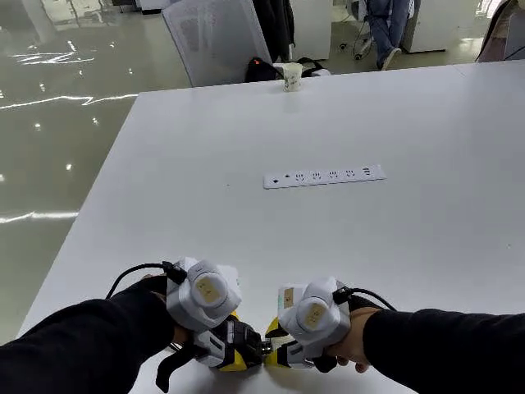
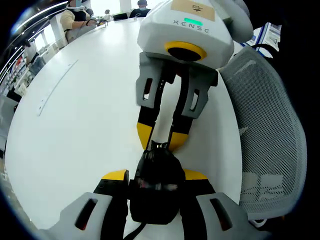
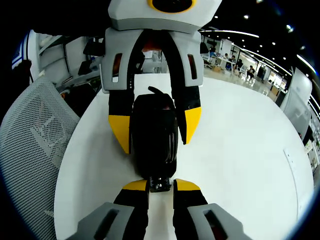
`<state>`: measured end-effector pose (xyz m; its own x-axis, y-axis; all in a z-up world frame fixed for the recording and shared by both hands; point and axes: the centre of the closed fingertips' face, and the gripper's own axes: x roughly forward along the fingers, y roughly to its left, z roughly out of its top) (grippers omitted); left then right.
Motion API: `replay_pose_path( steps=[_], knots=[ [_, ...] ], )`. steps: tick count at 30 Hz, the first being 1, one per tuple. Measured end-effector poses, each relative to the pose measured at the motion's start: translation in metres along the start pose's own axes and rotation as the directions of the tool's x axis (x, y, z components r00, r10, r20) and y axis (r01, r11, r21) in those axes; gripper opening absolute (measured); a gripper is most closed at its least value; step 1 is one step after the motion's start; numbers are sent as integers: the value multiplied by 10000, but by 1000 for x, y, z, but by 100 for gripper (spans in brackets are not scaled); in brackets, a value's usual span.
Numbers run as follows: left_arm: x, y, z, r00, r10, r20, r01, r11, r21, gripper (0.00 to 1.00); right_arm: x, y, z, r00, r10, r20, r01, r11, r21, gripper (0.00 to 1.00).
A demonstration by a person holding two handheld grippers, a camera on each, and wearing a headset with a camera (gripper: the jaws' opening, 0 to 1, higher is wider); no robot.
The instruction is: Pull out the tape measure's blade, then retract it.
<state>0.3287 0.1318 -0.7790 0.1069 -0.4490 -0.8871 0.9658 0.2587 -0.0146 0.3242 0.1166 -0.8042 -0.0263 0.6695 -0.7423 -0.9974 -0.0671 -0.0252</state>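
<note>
Left gripper (image 2: 155, 176) has its yellow-tipped jaws clamped on either side of the black tape measure (image 3: 152, 132), and the case sits snug between them. Right gripper (image 3: 161, 186) comes in nose to nose with it, jaws pinched down on the blade tip (image 2: 160, 146), which sits right at the mouth of the case with hardly any blade showing. From the head view, both grippers are down low over the near edge of the white bench (image 1: 246, 123), almost touching each other, a dark sleeve behind each. Well ahead of the grippers a white power strip (image 1: 324, 176) lies flat on the bench, and farther beyond it a paper cup (image 1: 292, 76) stands at the far edge. A grey mesh chair (image 2: 270, 125) sits off behind the right gripper.
</note>
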Motion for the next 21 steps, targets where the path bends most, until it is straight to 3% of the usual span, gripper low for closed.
replay_pose_path(
  steps=[4,6,13,21],
  knots=[
    [0,0,0,10000,-19,37,19,10000,-22,35,2,0,-3,9996,247,-143,-243,9993,287,12],
    [0,0,0,10000,-24,50,24,10000,-28,35,2,1,-3,9992,332,-203,-333,9994,-36,12],
    [-1,-2,-1,10000,-42,-54,42,9999,94,35,1,2,-4,9988,405,-266,-405,9992,-1,10],
    [-2,0,-1,9999,-108,112,109,9999,-55,35,-3,0,-8,9994,254,-243,-253,9997,33,10]
  ],
)
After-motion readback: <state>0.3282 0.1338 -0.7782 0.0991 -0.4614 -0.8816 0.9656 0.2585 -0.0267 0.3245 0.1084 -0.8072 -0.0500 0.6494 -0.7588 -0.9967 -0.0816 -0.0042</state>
